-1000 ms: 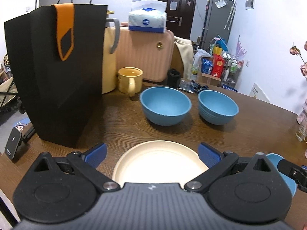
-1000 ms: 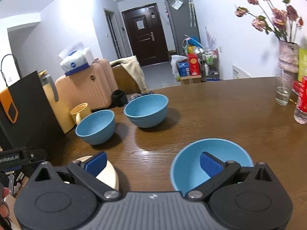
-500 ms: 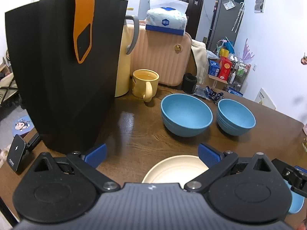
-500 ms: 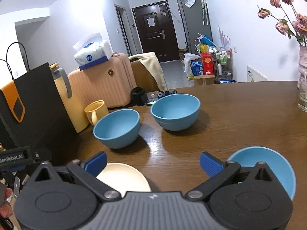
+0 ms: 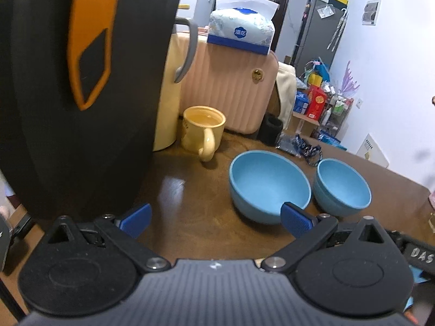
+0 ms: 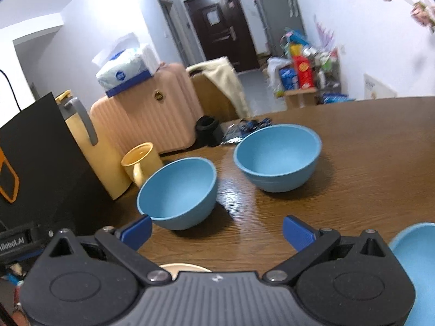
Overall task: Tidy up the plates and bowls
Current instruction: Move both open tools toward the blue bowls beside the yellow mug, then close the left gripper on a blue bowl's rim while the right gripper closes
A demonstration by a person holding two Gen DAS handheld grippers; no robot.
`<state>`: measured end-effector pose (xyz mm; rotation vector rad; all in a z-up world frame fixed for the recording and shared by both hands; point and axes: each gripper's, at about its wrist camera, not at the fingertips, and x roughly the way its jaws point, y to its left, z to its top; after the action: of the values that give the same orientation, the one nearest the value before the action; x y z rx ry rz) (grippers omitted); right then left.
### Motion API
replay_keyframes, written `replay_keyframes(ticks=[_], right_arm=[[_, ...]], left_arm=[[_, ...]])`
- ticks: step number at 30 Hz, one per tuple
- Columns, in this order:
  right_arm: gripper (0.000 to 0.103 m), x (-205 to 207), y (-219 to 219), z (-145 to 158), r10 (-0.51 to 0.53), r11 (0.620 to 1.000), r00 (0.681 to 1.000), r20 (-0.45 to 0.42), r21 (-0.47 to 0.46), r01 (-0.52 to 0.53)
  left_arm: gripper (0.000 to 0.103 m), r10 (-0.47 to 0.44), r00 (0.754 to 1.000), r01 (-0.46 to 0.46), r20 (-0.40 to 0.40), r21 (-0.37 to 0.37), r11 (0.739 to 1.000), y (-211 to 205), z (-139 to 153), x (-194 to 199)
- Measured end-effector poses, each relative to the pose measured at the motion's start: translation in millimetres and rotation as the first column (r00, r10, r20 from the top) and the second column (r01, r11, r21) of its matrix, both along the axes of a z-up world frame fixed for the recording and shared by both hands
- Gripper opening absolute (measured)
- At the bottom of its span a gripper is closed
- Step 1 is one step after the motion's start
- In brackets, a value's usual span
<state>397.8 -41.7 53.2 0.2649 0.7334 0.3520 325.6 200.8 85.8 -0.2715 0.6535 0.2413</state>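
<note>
The wooden table (image 5: 190, 198) carries the work. Largest on it is a black paper bag (image 5: 76, 103) with an orange tag, standing upright at the left edge. Behind the table stands a ribbed pink suitcase (image 5: 225, 92) with a tissue pack (image 5: 242, 31) on top. A pale yellow jug (image 5: 168, 108) with a grey handle stands just beside the bag.

Two matte blue bowls sit upright, mouths up, round with no long axis. The left bowl (image 5: 267, 184) and the right bowl (image 5: 342, 184) stand just beside each other near the table's middle; whether their rims touch cannot be told. A third blue dish (image 6: 416, 258) shows partly at the right edge of the right wrist view, cut off by the frame. A sliver of a cream plate (image 6: 185, 267) shows just under the right gripper's body, mostly hidden.

A yellow mug (image 5: 204, 130), handle facing the camera, stands between jug and left bowl. A small black cup (image 5: 270, 133) and a dark strap lie farther back.

The left gripper (image 5: 214, 218) is spread wide, holding nothing, above bare wood before the left bowl. The right gripper (image 6: 216, 231) is likewise spread and empty, its left pad close to that bowl's base.
</note>
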Motion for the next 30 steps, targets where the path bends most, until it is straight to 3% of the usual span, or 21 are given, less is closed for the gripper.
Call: replay_keyframes(ticks=[9,14,30], right_arm=[[0.103,62.0,20.2,-10.3,0.022,0.997,0.999,-0.045,0.077,-0.019],[0.103,86.1,20.0,-31.3,-0.020,0.993,0.993,-0.115,0.113,0.033],[0.100,129.6,28.6,-53.4,-0.071,0.994,0.974,-0.216,0.062,0.086]], left_arm=[[0.103,-0.014,0.999,0.013,-0.040,-0.014,1.000,13.6,-5.9,58.7],[0.103,-0.013,0.997,0.010,-0.076,-0.042,0.999,24.0,-17.7,86.8],[0.103,-0.069,0.980,0.059,-0.185,-0.056,0.997,31.3,-45.7,139.8]])
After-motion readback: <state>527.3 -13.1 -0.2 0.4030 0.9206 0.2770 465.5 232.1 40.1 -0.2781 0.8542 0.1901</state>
